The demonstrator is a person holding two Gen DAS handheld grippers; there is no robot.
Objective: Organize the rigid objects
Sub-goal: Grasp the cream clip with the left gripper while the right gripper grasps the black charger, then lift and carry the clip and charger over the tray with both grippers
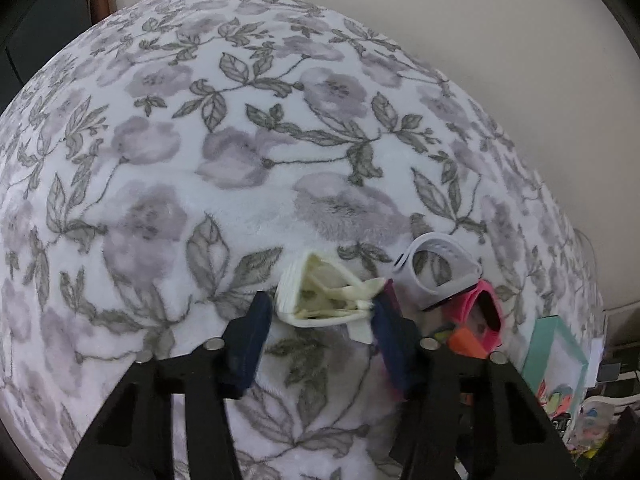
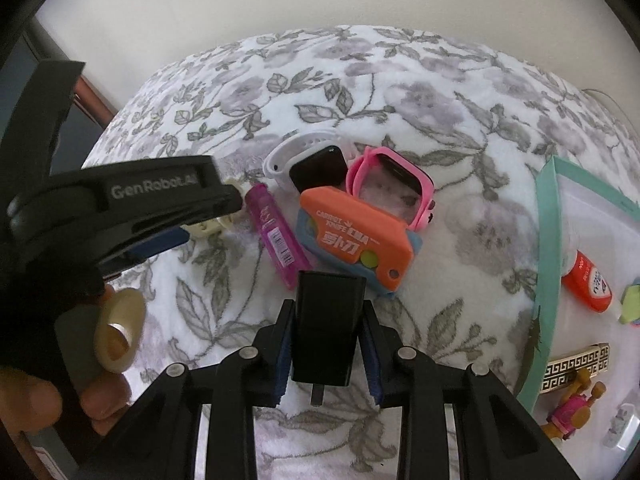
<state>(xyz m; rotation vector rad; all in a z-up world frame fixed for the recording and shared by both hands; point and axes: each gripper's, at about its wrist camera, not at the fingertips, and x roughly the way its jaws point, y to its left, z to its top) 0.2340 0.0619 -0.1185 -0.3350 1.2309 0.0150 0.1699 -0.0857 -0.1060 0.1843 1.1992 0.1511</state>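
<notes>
With the right hand-held gripper (image 2: pixel 326 354) clamped on a black charger (image 2: pixel 326 330) and the left hand-held gripper (image 1: pixel 320 316) spread around a cream clip (image 1: pixel 320 298), several items seemingly still await the teal tray (image 2: pixel 546 240).

Floral blanket (image 1: pixel 280 128), perhaps cream wall (image 1: pixel 460 20)

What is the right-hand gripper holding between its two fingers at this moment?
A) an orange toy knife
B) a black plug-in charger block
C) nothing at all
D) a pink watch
B: in the right wrist view the right gripper is shut on the black charger block, its metal prong showing below, while the orange toy knife and pink watch lie on the floral blanket.
</notes>
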